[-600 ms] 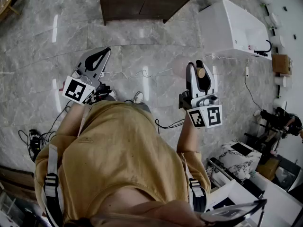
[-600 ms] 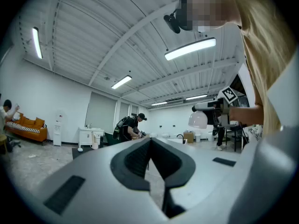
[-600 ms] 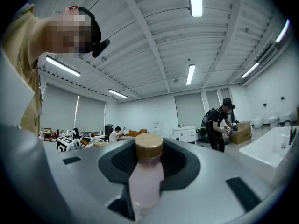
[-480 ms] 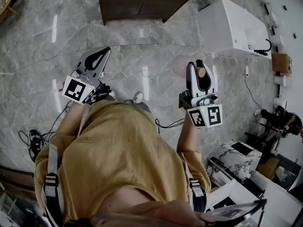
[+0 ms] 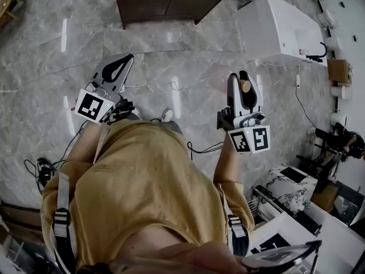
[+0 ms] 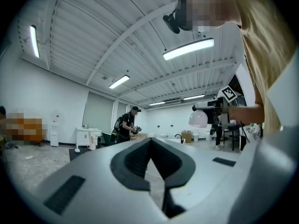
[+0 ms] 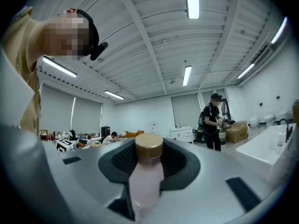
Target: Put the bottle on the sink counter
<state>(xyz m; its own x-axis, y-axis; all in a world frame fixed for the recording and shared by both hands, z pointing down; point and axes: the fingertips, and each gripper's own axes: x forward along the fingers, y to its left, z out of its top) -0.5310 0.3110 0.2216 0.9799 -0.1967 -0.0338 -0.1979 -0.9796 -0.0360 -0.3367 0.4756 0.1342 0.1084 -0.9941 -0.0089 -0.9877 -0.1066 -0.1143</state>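
No readable text, brand or number appearing anywhere. Left marker cube on left gripper and right marker cube on right gripper showing only black-and-white square patterns, not letters. Bottle showing no legible label.

The bottle sits between the right gripper jaws. The left gripper is to its left. Cabinet ahead; basin ahead-right, well apart.
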